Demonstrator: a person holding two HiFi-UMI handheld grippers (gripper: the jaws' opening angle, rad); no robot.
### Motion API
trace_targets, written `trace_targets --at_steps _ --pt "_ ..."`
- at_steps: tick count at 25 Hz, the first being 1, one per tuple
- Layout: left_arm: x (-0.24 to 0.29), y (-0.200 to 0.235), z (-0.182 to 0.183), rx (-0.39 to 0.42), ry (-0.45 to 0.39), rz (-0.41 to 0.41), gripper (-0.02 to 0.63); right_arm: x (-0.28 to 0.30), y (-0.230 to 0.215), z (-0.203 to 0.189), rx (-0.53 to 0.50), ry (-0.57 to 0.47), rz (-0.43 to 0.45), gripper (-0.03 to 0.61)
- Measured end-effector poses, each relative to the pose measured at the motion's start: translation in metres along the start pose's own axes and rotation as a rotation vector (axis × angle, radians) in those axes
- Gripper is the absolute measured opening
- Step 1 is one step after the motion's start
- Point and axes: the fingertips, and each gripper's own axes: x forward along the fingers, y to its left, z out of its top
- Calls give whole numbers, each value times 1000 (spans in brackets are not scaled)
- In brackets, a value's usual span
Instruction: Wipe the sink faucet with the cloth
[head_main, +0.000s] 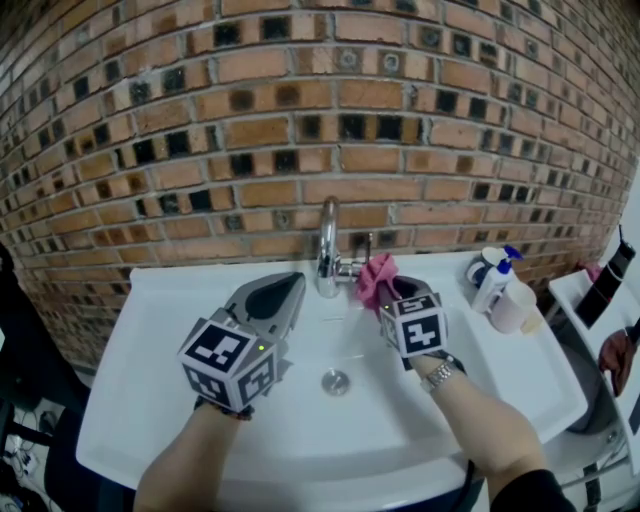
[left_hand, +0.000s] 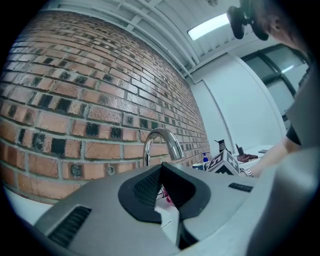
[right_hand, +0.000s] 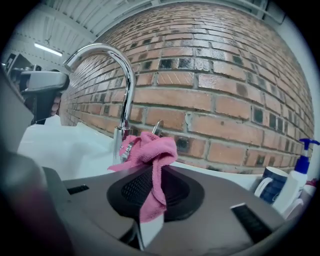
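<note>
Head view, nearest first: two forearms reach in over the front rim of the white sink (head_main: 140, 400), each carrying a hand-held gripper with a marker cube on its back

Left hand-held gripper (head_main: 288, 288) over the left half of the basin, pointing level at the wall; jaws pressed together, nothing between them. Its tips are just left of the faucet base and not touching it

Drain (head_main: 335, 381) in the basin floor, between the two hand-held grippers and nearer the person than their tips

Right hand-held gripper (right_hand: 152, 172) over the right half of the basin, tipped slightly down, jaws clamped on the pink cloth (right_hand: 150, 150). One strip of cloth hangs down between the pads; the rest is bunched in a wad past the tips

The wad sits low on the right side of the faucet (right_hand: 125, 75), at the base and side fitting, under the small lever (right_hand: 157, 126); it overlaps the fitting in the right gripper view, actual contact cannot be told. The curved chrome spout rises above and left of the cloth, bare

Right end of the sink ledge, well apart from the cloth: blue-pump bottle (head_main: 495, 282), dark mug (right_hand: 270, 182), white cup (head_main: 513, 306)

Brick wall (head_main: 300, 120) behind everything
</note>
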Motion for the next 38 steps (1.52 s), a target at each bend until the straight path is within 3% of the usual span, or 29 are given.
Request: trace_targets --at_steps 22,33,38 --pt "-1 6 -2 -2 5 10 5 4 -21 67 3 -154 -59 48" --pt "5 2 -13 -22 31 -36 9 -35 1 81 -10 -221 6 48" --pt "11 -3 -25 -65 68 -90 152 -58 26 80 -17 -232 85 48"
